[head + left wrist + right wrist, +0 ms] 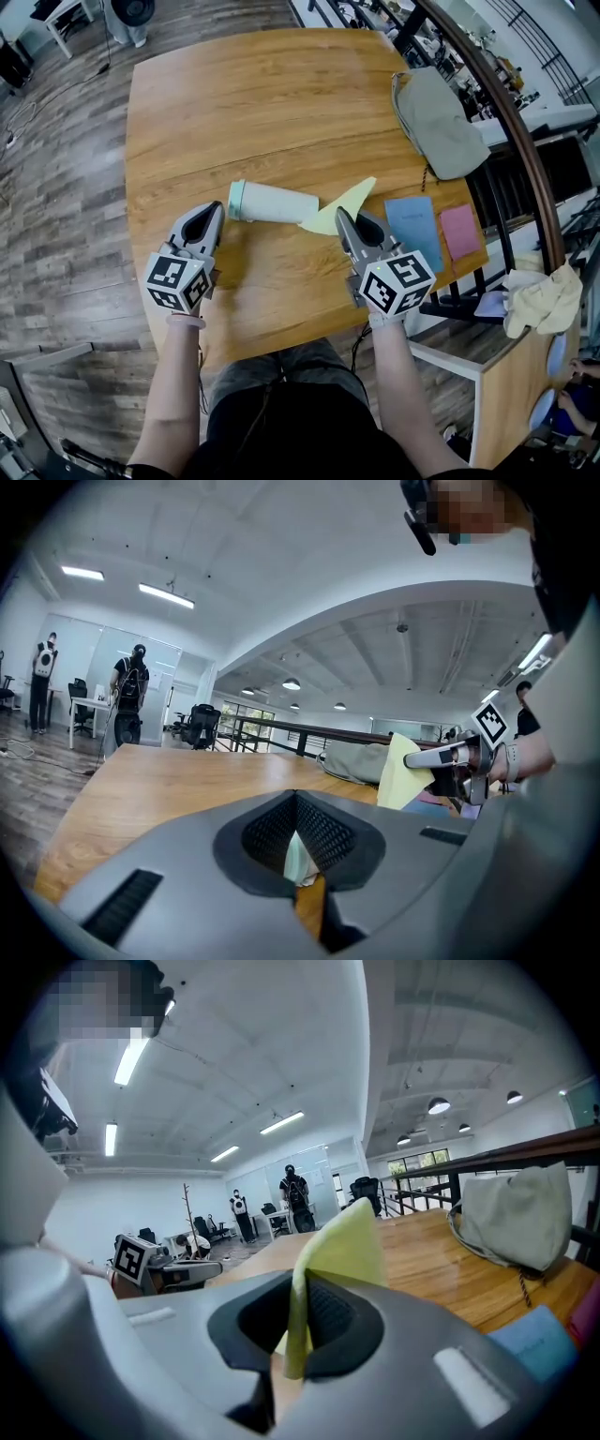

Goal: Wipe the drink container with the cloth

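Note:
A pale drink container point(274, 202) with a mint-green lid lies on its side on the wooden table point(262, 103). My left gripper point(217, 212) hovers just left of its lid end, jaws shut; in the left gripper view point(296, 801) a pale sliver shows in the slit behind the pads, and I cannot tell whether it is pinched. My right gripper point(343, 217) sits at the container's other end, shut on a yellow cloth point(339, 204) that stands up from its jaws point(305, 1283). The cloth point(343, 1239) fans out above the pads. The cloth point(397, 772) and the right gripper point(439, 757) also appear in the left gripper view.
A grey bag point(437, 120) lies at the table's far right. A blue booklet point(412, 227) and a pink card point(459, 231) rest near the right edge. A dark railing point(511, 112) runs beside the table, with a crumpled cloth point(544, 300) on furniture below. People stand far off point(127, 694).

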The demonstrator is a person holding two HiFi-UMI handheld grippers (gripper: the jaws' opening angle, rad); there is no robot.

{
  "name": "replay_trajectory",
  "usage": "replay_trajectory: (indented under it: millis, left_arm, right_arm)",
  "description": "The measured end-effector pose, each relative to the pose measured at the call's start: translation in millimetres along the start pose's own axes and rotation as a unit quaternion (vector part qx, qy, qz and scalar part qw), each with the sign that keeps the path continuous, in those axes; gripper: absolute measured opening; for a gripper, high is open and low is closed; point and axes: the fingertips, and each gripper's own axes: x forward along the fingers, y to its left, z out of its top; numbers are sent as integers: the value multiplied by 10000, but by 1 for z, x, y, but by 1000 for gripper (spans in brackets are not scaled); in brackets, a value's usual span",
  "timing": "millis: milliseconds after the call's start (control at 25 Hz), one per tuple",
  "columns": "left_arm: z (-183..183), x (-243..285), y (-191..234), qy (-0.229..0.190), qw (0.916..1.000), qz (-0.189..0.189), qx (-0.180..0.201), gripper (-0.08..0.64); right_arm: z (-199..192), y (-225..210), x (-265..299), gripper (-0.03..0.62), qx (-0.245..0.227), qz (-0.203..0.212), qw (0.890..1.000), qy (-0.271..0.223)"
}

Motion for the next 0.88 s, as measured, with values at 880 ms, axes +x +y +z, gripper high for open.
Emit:
replay_trajectory:
  millis: [880]
  left_arm:
    - [59, -23, -12, -492, 9986, 24, -182, -3]
  right_arm:
    - [53, 12, -23, 15, -646, -90, 9963, -567]
